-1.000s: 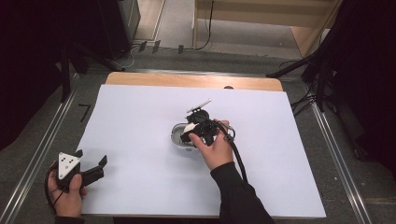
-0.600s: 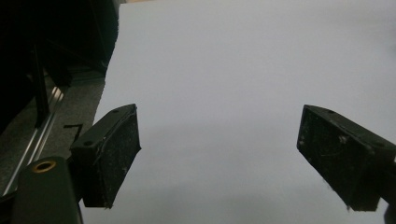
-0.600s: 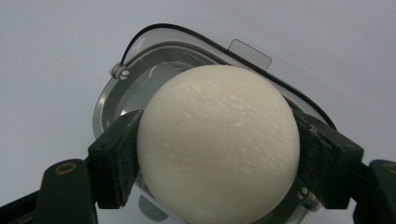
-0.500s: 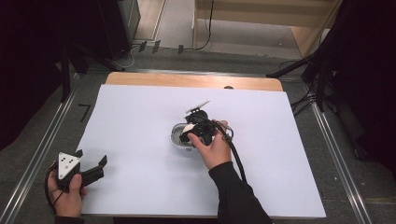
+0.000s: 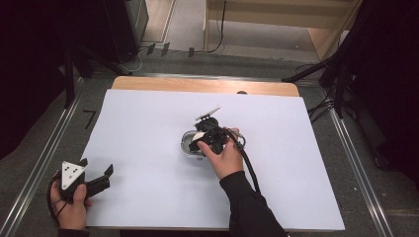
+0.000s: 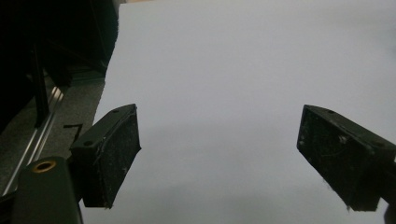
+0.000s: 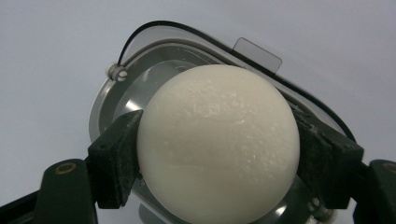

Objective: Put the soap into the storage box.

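Here, at the left of the high view, the left gripper [image 5: 96,178] is held low near the front left corner of the white sheet [image 5: 148,128] that covers the table; its 2 jaws are spread wide, with nothing between them, as is confirmed by the left gripper view. Toward the middle of the sheet, a small clear container [image 7: 140,70] with a hinged lid is seen, its lid thrown back. Directly above it, the right gripper [image 5: 205,139] is held pointing down, and a white ball [image 7: 218,144] is pinched between its 2 jaws, 1 pad pressed against each side. The ball is seen in the right gripper view hanging over the container's open well; whether it touches the bottom cannot be told.

The step in hand is judged to be either the setting of the ball into the container or its lifting out; which of the 2 cannot be decided. If placing is meant, a short, centred descent is called for before the jaws are parted.
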`<state>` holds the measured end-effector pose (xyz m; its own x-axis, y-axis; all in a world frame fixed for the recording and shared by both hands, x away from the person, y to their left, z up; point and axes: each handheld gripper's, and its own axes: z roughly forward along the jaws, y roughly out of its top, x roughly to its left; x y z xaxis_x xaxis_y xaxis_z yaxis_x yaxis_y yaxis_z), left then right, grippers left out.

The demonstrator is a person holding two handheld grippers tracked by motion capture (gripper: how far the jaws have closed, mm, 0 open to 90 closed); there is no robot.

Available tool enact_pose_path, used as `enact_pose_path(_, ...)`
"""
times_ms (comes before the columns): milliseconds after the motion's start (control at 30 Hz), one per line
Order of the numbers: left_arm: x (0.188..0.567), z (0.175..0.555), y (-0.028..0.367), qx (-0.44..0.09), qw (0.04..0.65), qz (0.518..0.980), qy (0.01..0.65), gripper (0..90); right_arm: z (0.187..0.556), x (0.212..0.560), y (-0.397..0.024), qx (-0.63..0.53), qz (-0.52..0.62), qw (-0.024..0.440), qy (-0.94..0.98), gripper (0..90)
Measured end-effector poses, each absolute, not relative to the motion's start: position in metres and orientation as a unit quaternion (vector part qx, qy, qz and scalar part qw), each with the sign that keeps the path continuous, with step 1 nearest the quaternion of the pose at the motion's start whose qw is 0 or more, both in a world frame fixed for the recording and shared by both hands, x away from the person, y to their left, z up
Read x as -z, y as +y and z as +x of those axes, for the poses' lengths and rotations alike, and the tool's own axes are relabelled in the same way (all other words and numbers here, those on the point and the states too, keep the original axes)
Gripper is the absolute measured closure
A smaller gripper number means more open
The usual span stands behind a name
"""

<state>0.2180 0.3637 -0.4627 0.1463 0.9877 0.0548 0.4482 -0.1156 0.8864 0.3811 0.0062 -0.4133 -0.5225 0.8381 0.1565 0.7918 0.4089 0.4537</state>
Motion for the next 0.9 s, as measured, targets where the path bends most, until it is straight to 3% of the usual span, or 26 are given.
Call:
enact_pose_path(567, 0.4627, 0.2181, 0.3637, -0.357, 0.378, 0.656, 0.547, 13.9, 0.379, 0.4152, 0.0052, -0.247, 0.487, 0.035, 0.837, 22.8)
enact_pose_path(900, 0.4627, 0.2181, 0.3638, -0.356, 0.378, 0.656, 0.548, 13.9, 0.3767, 0.4113, 0.0013, -0.256, 0.484, 0.033, 0.836, 15.2)
